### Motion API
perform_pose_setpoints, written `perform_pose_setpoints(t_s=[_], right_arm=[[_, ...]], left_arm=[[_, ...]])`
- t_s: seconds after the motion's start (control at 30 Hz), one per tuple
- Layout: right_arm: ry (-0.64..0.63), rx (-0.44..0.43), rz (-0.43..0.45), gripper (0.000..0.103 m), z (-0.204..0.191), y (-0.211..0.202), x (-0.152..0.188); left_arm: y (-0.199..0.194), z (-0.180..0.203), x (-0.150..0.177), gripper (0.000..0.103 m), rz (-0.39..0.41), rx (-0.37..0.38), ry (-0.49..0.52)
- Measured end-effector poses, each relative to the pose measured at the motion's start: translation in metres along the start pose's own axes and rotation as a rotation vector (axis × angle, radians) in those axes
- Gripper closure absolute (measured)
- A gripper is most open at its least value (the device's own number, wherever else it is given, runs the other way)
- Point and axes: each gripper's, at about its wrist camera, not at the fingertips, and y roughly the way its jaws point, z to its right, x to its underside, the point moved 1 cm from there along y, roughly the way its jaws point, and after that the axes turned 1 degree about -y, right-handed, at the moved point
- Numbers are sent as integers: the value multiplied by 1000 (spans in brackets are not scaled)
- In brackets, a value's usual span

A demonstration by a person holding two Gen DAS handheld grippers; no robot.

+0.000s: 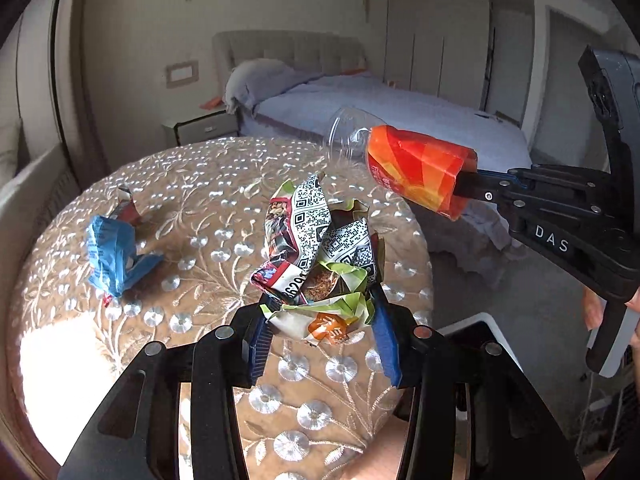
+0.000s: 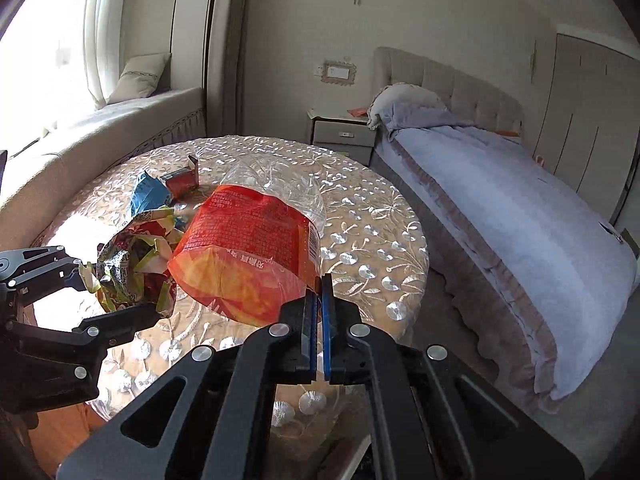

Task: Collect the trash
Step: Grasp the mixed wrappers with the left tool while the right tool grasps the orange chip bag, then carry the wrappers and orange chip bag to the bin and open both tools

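Tongs aloft: left gripper [image 1: 320, 316] clenches crumpled wrappers [image 1: 316, 248], right gripper [image 2: 318, 304] pinches the bottle [image 2: 248, 248] by its label; both grips should hold firm, loads level, until over a bin.

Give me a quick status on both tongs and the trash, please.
Left tongs shut on crumpled wrappers. Right tongs shut on bottle. Blue wrapper and red carton remain on table.
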Motion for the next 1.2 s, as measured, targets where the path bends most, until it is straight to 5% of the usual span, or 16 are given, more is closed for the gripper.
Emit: perform_pose_setpoints(t_s=[0.57,0.8,1.1,1.2], right_arm=[[192,162,-184,100,90,-58,123],[297,174,-361,100,118,-33,193],[425,155,-544,100,147,16,269],[437,157,-595,100,151,29,289]], left_arm=[[49,147,35,59,-136,199,215],[104,206,81,59,-297,355,304],[189,242,130,59,-518,422,329],[205,245,139,47,-570,443,319]])
